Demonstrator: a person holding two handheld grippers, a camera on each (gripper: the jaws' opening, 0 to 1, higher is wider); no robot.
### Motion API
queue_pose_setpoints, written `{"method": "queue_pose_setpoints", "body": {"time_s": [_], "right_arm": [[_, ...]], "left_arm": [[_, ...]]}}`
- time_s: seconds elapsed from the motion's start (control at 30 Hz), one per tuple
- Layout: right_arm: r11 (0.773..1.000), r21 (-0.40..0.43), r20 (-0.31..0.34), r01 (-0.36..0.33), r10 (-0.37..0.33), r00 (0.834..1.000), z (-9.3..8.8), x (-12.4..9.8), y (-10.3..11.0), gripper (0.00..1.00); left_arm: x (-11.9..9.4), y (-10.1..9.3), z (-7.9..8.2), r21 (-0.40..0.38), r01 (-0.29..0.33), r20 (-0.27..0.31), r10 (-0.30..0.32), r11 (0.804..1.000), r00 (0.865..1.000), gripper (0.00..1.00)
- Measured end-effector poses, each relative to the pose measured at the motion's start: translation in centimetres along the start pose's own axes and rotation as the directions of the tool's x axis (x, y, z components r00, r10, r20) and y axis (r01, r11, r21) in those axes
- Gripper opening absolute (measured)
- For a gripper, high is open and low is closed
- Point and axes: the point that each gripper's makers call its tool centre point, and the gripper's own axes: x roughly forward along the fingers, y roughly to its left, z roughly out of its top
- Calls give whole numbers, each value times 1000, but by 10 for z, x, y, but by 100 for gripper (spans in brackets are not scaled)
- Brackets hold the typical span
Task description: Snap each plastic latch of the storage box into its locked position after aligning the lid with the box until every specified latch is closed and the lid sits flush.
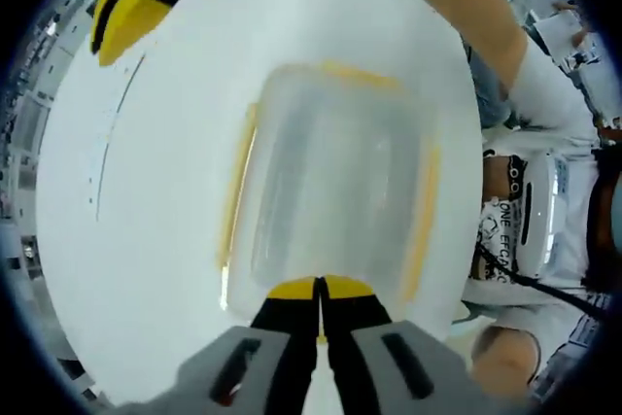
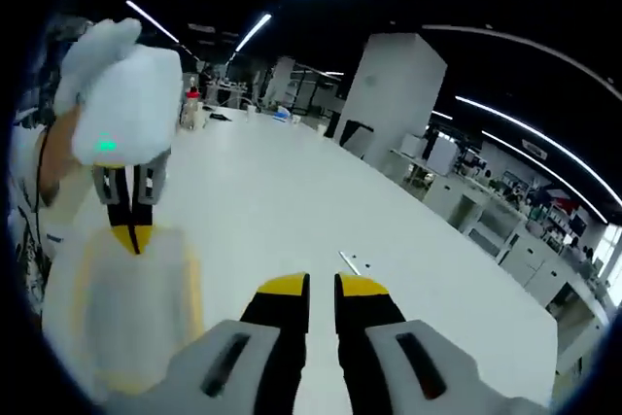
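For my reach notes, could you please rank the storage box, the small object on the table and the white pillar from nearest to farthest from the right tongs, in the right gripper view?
1. Storage box, beside the right tongs, lower left.
2. Small object, on the table just ahead.
3. White pillar, far background.

"ONE" on white strap (image 1: 502,209) (partly legible)

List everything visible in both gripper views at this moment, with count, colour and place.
storage box: one, clear with yellow latches, on the white table under the left gripper; blurred at lower left in the right gripper view.
table: one, white, large, bearing the box.
small object: one, pale, on the table ahead of the right gripper; too small to identify.
workbenches and cabinets: several, white, in the background.
person's arm: one, across the upper right of the left gripper view.
left gripper: black and yellow, jaws together at the box's near edge.
right gripper: black and yellow, slight gap between the jaws, above the table.
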Motion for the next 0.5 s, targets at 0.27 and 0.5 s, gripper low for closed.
{"method": "queue_pose_setpoints", "body": {"time_s": [0.27,0.5], "right_arm": [[991,24,81,130,-131,988,6,-56,-3,10],[986,23,220,165,-166,961,22,-108,44,13]], "left_arm": [[1,0,0,-8,7,-19,-7,1000,1000,0],[0,0,-1,-18,20,-4,-20,1000,1000,0]]}}
